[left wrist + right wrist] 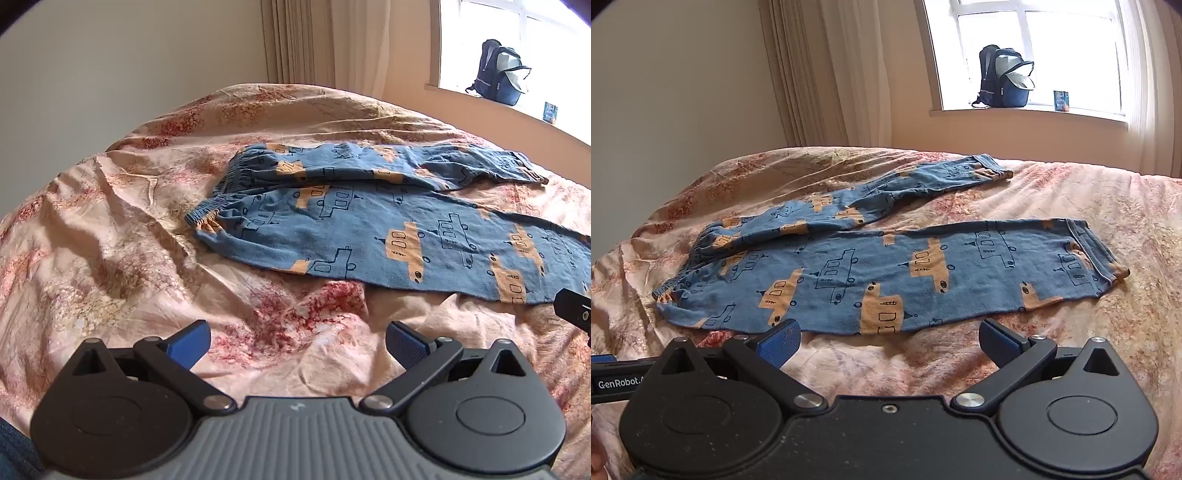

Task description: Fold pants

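The left gripper (298,345) is hovering with its blue fingers (190,345) spread wide and nothing between them, over bare bedspread short of the garment. The right gripper (889,343) is likewise standing wide and empty, its fingers (997,345) hanging just beside the near hem of the pants (886,273).

The pants are lying on the bed (1071,192), waistband (207,214) toward the left, the near leg flat and the far leg rumpled and angling away from it. The cloth looks soft, light and limp, so it will likely sag and drag when lifted. The elastic waistband and the near leg's cuff (1108,266) look like the firmest places to pinch.

The near long edge is lying open and reachable. The wrinkled bedspread is offering plenty of free room all around; the backpack (1004,79) on the windowsill is sitting well apart.
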A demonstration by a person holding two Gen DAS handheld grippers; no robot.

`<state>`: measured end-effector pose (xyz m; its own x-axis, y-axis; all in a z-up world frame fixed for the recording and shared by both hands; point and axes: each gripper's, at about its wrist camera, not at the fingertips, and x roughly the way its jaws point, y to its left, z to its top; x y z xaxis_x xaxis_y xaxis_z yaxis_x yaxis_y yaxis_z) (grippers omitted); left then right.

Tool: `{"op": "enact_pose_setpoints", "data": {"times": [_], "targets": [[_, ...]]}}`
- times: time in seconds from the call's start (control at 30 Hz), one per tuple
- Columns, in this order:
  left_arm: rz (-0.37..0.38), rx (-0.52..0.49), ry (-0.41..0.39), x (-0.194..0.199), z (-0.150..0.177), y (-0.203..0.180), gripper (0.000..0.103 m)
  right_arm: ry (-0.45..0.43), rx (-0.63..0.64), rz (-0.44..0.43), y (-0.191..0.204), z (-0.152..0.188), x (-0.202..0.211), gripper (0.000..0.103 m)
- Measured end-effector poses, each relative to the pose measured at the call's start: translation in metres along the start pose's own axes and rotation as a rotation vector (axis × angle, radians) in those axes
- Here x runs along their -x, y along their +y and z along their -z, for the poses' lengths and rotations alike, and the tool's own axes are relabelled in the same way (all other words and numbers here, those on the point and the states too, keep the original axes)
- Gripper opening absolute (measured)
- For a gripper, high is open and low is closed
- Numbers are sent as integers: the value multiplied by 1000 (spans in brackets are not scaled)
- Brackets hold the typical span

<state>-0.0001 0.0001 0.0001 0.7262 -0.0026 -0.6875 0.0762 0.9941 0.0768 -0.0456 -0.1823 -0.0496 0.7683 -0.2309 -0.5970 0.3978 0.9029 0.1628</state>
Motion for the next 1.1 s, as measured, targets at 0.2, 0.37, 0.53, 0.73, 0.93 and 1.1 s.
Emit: {"op": "enact_pose_setpoints", "data": {"times": [0.2, 0.37, 0.53, 0.73, 0.93, 1.1], "targets": [[4, -6, -2, 0, 0, -1, 103, 0, -1, 3, 1, 0, 0, 103], [2, -4, 3, 0, 1, 0, 103, 5, -6, -4, -1, 0, -1, 103], [2, -2, 2, 0, 2, 0, 103, 8, -6, -4, -1, 0, -1, 103], [2, -2, 4, 0, 1, 0, 103, 10, -6, -4, -1, 0, -2, 103], [2, -1, 4, 0, 1, 0, 103, 11, -8, -4, -1, 0, -2, 103], [6, 0, 7, 0, 1, -1, 103, 12, -8, -5, -1, 1, -2, 103]]}}
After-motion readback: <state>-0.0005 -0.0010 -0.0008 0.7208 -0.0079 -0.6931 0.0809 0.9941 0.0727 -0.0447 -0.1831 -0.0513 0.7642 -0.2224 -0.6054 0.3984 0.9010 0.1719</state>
